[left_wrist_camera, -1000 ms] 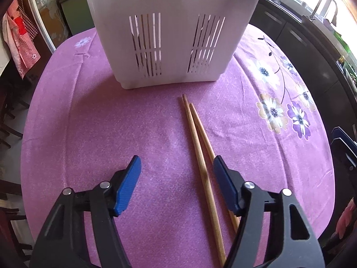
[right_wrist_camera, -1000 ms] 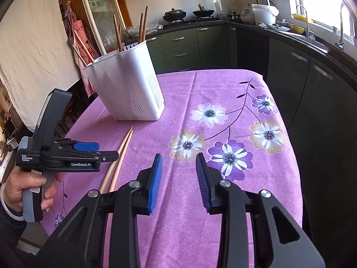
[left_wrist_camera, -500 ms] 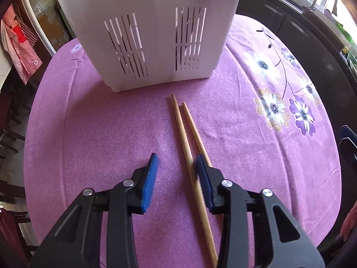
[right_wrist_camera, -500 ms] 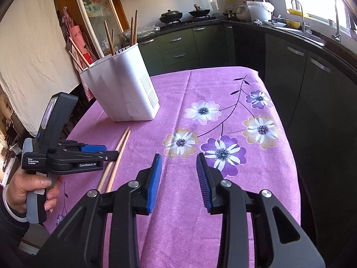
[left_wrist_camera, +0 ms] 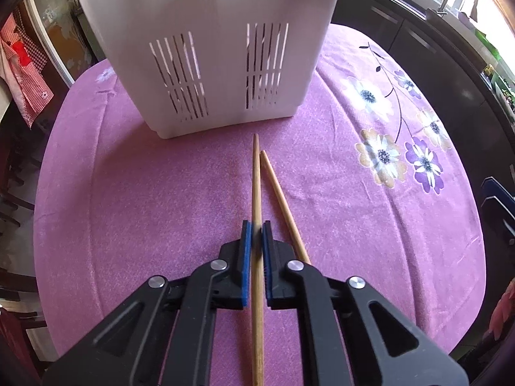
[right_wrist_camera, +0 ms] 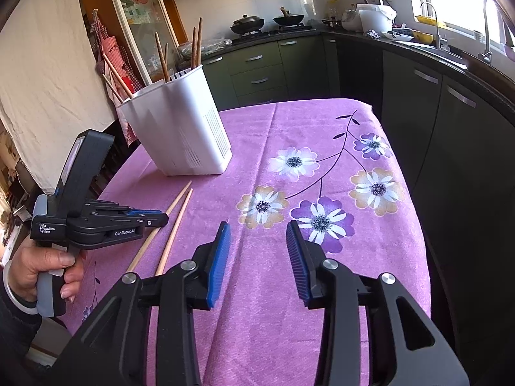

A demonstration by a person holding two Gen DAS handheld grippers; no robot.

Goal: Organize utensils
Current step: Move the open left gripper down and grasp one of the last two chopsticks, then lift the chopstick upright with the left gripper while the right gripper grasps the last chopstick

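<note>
The left tongs were clenched on one chopstick. The second chopstick lay just right of them, the white holder ahead. The right tongs hung released above the desk.

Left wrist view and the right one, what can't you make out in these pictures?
- White holder: left wrist view's top edge cuts off its rim; contents unseen there.
- Gripped chopstick: near end runs off the bottom edge.
- Second chopstick: near end hidden under the left gripper.
- Chopsticks in the holder: lower parts hidden by its wall; count unclear.
</note>
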